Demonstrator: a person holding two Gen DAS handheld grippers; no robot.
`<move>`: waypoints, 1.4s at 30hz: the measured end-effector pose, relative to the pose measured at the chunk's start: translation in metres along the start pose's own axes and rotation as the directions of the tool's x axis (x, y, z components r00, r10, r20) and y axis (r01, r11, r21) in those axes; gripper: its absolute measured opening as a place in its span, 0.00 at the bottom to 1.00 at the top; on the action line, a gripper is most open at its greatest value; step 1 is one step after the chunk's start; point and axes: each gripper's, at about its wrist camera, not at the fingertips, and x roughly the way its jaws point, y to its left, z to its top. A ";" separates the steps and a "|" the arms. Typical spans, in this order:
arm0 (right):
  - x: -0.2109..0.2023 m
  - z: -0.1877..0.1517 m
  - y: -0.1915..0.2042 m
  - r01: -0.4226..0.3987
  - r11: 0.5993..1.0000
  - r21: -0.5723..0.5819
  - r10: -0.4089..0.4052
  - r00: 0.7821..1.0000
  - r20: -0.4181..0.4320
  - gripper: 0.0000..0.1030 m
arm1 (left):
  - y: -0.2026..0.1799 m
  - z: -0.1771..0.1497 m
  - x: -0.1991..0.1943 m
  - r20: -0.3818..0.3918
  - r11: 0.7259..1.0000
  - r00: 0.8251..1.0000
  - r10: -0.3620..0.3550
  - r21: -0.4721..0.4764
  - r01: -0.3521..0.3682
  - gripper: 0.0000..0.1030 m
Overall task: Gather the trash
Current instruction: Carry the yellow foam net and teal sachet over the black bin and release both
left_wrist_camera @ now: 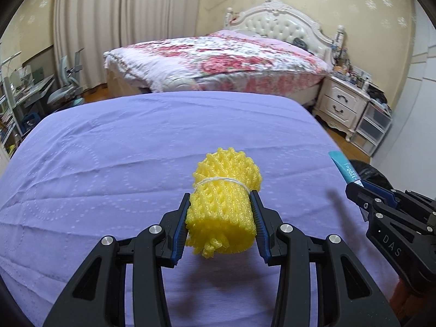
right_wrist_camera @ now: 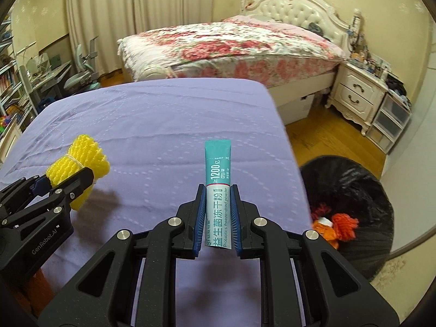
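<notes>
L gripper point(left_wrist_camera: 221, 212) is clamped on a yellow foam fruit net point(left_wrist_camera: 224, 204), a squashy mesh roll tied w/ white string, held above the lilac quilted bedspread point(left_wrist_camera: 122, 150). R gripper point(right_wrist_camera: 218, 215) is pinched on a teal-and-white probiotics powder sachet point(right_wrist_camera: 218, 190), a flat glossy stick pointing to 12 o'clock. In the R view, the L gripper point(right_wrist_camera: 68, 182) sits at 9 o'clock, level, fingers aimed forward. At 3–4 o'clock of the R gripper, on the floor beside the bedspread edge: bin w/ crinkly black liner point(right_wrist_camera: 354, 190), orange scraps point(right_wrist_camera: 343, 223) inside. Beyond at 12: floral-covered bed point(right_wrist_camera: 218, 46); white nightstand point(right_wrist_camera: 357, 92) at 2.
</notes>
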 end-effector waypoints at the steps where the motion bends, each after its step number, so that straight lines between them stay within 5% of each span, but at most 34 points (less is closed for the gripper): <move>1: -0.003 -0.002 -0.007 0.011 1.000 0.011 -0.011 1.000 0.004 0.17 | -0.010 0.001 -0.001 0.006 1.000 1.000 -0.013 0.016 0.013 0.41; 15: -0.020 -0.028 -0.116 0.197 0.962 0.189 -0.202 0.979 0.008 0.17 | -0.132 0.007 0.011 0.009 0.969 0.986 -0.167 0.189 0.162 0.41; 32: -0.010 -0.036 -0.181 0.279 0.910 0.305 -0.293 0.956 -0.001 0.18 | -0.211 0.020 0.043 0.009 0.933 0.980 -0.199 0.308 0.187 0.42; 35: -0.005 -0.034 -0.186 0.285 0.906 0.313 -0.297 0.955 -0.009 0.23 | -0.216 0.019 0.049 0.006 0.936 0.985 -0.175 0.312 0.164 0.58; 37: -0.005 -0.035 -0.187 0.293 0.901 0.319 -0.306 0.952 -0.009 0.39 | -0.213 0.019 0.052 0.004 0.941 0.986 -0.169 0.298 0.160 0.67; 42: -0.004 -0.037 -0.189 0.314 0.893 0.321 -0.328 0.945 -0.013 0.44 | -0.205 0.019 0.056 0.008 0.953 0.991 -0.136 0.275 0.128 0.73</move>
